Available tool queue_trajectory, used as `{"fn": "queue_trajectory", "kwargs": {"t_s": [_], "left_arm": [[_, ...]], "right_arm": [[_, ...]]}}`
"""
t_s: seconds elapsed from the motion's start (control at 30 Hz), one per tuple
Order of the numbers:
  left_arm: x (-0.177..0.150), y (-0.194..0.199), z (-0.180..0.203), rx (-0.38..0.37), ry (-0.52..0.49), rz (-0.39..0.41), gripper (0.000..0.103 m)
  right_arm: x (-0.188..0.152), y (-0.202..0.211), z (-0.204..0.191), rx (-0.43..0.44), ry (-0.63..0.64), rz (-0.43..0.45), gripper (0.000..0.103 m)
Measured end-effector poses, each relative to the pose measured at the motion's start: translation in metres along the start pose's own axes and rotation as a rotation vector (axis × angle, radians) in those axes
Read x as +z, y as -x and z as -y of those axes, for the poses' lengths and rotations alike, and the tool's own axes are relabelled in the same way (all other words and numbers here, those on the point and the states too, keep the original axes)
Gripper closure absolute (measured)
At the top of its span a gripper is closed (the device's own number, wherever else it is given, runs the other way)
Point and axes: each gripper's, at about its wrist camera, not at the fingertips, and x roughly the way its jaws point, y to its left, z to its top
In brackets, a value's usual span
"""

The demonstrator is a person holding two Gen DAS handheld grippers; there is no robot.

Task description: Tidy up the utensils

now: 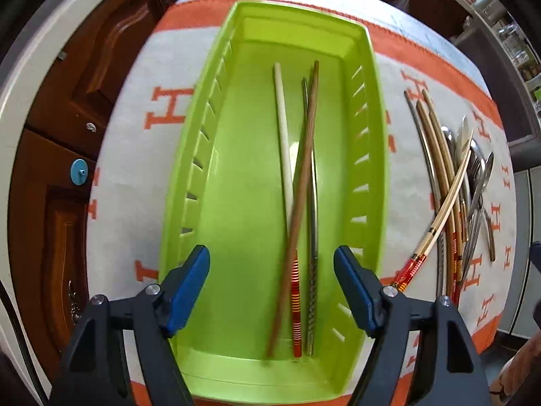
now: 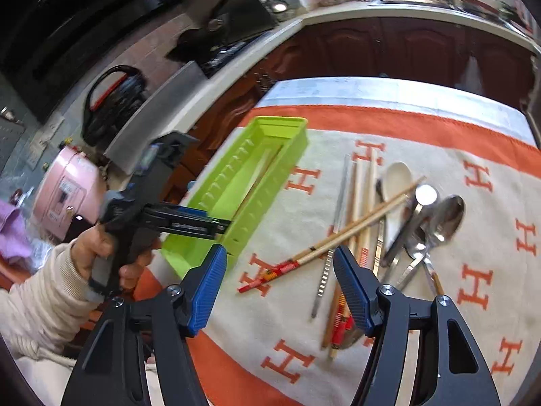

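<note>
Left tongs point straight down over the lime-green tray, jaws wide, nothing btwn the blue pads. In the tray lie three chopsticks: a white one w/ red-striped end, a brown wooden one crossing over it, and a metal one just beside, all lengthwise on the tray floor, right of centre. Tray sits on a white cloth w/ orange H's and orange border over the counter. Right tongs are also wide and empty, tilted down above the loose pile on the cloth: a pale chopstick w/ red tip lying across more chopsticks, a white ceramic spoon, metal spoons. In the right wrist view a hand in a cream sleeve grips the left tool by the tray's near end.
</note>
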Motion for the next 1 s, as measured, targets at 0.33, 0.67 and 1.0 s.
{"fn": "queue_trajectory", "kwargs": {"t_s": [0.33, 0.67, 1.0], "left_arm": [[-0.028, 0.066, 0.028, 0.02, -0.114, 0.303, 0.029], [-0.02, 0.106, 0.075, -0.154, -0.238, 0.354, 0.029], [0.017, 0.03, 0.14, -0.236, -0.454, 0.056, 0.083]], "right_arm": [[-0.009, -0.006, 0.049, -0.124, -0.237, -0.057, 0.06], [-0.009, -0.001, 0.063, -0.101, -0.377, -0.031, 0.076], [-0.003, -0.028, 0.09, -0.009, -0.596, -0.005, 0.078]]}}
